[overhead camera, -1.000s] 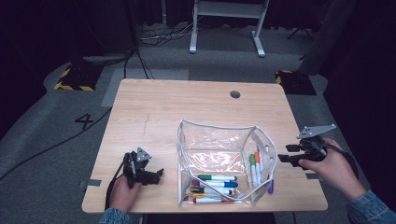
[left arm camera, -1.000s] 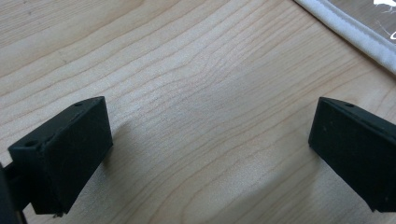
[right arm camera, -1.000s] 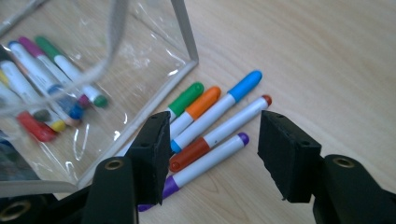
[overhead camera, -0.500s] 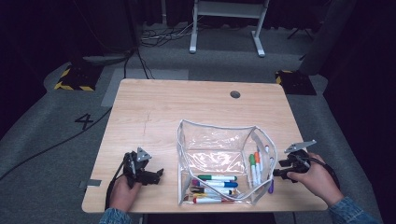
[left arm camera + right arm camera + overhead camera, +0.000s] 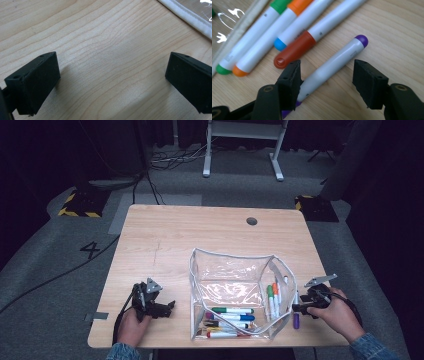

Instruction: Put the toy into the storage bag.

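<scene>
The right gripper sits low over the tabletop near its right edge, toward the front right corner, its jaws spread wide after just having been opening, with the purple marker lying flat on the wood between them; the left jaw is close against the barrel, the right jaw stands clear of it, and neither pinches it. Just beside that marker lie three more, side by side: a red-capped marker nearest, then an orange marker and a green marker, crowding the left jaw's side. Beyond them runs the white-trimmed wall of the clear pouch, which stands open by the front edge with several markers in its bottom. The left gripper rests near the front left corner, jaws spread over bare wood, the pouch's trim at the far corner of its view.
</scene>
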A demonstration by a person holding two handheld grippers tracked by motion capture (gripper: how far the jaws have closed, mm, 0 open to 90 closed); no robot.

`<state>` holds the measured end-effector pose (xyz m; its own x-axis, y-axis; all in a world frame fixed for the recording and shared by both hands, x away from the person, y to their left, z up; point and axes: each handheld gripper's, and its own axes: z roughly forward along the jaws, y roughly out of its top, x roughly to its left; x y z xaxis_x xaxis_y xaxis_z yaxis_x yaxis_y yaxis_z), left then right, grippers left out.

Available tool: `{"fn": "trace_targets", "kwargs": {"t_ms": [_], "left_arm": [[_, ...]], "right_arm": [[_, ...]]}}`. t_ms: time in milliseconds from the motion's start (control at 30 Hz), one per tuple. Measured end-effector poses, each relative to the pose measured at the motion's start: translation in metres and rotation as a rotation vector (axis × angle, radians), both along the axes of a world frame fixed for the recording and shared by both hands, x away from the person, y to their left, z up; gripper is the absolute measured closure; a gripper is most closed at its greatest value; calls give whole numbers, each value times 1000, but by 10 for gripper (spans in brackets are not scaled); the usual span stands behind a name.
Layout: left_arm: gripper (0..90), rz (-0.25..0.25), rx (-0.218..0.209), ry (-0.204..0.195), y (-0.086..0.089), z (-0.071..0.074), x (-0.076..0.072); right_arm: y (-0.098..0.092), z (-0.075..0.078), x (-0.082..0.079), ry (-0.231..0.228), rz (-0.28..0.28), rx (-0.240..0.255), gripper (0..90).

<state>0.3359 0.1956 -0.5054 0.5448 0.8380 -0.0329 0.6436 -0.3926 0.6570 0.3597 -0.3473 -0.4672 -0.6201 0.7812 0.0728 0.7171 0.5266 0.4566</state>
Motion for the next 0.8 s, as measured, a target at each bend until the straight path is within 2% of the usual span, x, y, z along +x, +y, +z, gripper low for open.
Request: {"fn": "trace_targets", "kwargs": {"t_ms": [167,333,433,500,667,800], "left_arm": [[0,0,0,0,0,0,0],[0,0,0,0,0,0,0],[0,0,0,0,0,0,0],[0,0,0,0,0,0,0],[0,0,0,0,0,0,0],[0,0,0,0,0,0,0]], "right_arm": [[-10,-2,-5,8,-41,-39,478],[-20,0,-6,8,-93,-84,649],[-25,0,-5,15,-125,-87,750],[-28,1,-4,22,-138,-94,769],[-32,5,-4,31,-147,-63,770],[-32,20,-6,27,-145,-12,771]]}}
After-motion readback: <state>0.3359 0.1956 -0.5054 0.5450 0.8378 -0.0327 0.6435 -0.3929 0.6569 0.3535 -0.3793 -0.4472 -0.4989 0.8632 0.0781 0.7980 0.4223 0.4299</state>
